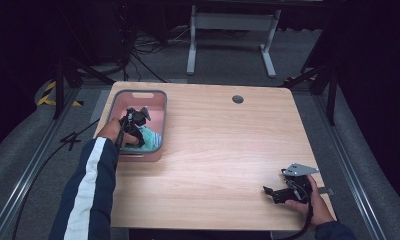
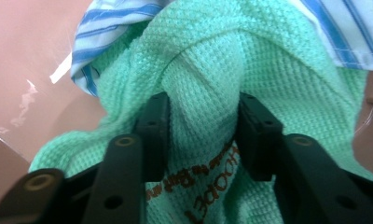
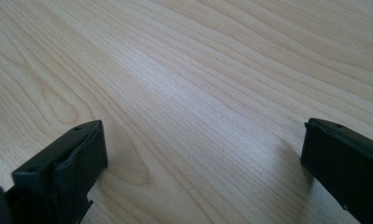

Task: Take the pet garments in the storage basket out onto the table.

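A pink bin (image 1: 158,102) with a grey rim stands at the table's back left. Inside it lie a mint-green waffle cloth (image 2: 208,70) and a blue-striped white cloth (image 2: 110,28). My left gripper (image 1: 138,131) reaches down into the bin, and in the left gripper view its jaws pinch a raised fold of the green cloth (image 1: 150,137), with the left gripper (image 2: 204,123) shut on it. My right gripper (image 1: 270,192) rests low over the table at the front right, and the right gripper (image 3: 203,154) stands wide open with bare wood between its jaws.
The wooden table (image 1: 223,145) has a round grommet hole (image 1: 238,99) near its back edge. Beyond the table stand a white desk frame (image 1: 233,30) and loose cables on grey carpet. Metal rails run along both sides.
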A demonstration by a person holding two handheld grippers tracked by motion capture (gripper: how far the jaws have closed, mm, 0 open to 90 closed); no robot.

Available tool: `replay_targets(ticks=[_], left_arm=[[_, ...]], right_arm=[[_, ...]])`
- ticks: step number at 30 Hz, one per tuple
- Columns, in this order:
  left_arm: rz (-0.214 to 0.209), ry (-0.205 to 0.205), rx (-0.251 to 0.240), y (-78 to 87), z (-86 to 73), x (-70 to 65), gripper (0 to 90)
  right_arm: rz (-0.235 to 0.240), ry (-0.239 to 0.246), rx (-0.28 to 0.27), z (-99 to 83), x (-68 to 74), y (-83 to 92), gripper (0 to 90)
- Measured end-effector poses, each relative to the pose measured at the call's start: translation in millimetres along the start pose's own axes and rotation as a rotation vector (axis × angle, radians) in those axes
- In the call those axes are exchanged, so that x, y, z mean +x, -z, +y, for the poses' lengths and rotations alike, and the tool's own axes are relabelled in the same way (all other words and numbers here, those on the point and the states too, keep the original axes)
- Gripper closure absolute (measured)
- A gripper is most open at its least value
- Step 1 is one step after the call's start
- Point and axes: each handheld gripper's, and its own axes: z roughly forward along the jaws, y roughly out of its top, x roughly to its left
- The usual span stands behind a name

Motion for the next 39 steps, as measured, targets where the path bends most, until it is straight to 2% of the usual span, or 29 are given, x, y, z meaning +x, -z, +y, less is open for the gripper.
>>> replay_targets(ticks=[2, 4, 6, 9, 14, 20, 23, 24, 25, 28, 30, 35, 39], left_arm=[[0.005, -0.004, -0.012, 0.7, -0.7, -1.0, 71.3], [0.008, -0.002, -0.027, 1.3, -2.3, -1.2, 74.2], [0.029, -0.009, -0.042, 2.9, -3.4, -2.5, 75.8], [0.054, 0.007, -0.081, 8.6, -5.1, -4.5, 76.8], [0.091, -0.016, -0.148, 22.8, -8.6, -8.4, 77.0], [0.088, -0.005, -0.267, 39.7, -20.1, -10.7, 77.7], [0.08, 0.004, -0.347, 47.9, -28.7, -14.2, 77.7], [0.094, 0.001, -0.381, 50.9, -32.6, -15.9, 77.8], [0.094, 0.001, -0.381, 50.9, -32.6, -15.9, 77.8], [0.085, -0.002, -0.436, 55.1, -41.2, -18.5, 77.8], [0.084, 0.005, -0.462, 55.3, -44.8, -19.7, 78.2], [0.069, 0.062, -0.59, 61.2, -58.0, -19.8, 78.6], [0.068, 0.06, -0.659, 69.4, -68.2, -23.4, 78.6]], right_arm=[[0.0, 0.0, 0.0, 0.0, 0.0, 0.0, 0.6], [0.0, 0.0, 0.0, 0.0, 0.0, 0.0, 0.6], [0.0, 0.0, 0.0, 0.0, 0.0, 0.0, 0.6], [0.0, 0.0, 0.0, 0.0, 0.0, 0.0, 0.6], [-0.003, -0.003, 0.0, -0.1, 0.5, 0.2, 0.6], [-0.004, -0.003, 0.0, -0.2, 0.6, 0.3, 0.6], [-0.006, -0.004, 0.0, -0.2, 0.7, 0.3, 0.6], [-0.005, -0.005, 0.0, -0.2, 0.7, 0.3, 0.6], [-0.005, -0.005, 0.0, -0.2, 0.7, 0.3, 0.6], [-0.005, -0.005, 0.0, -0.2, 0.6, 0.3, 0.6], [-0.004, -0.005, 0.001, -0.2, 0.6, 0.3, 0.6], [-0.004, -0.006, 0.001, -0.2, 0.6, 0.3, 0.6], [-0.001, -0.003, 0.001, -0.1, 0.1, 0.2, 0.6]])
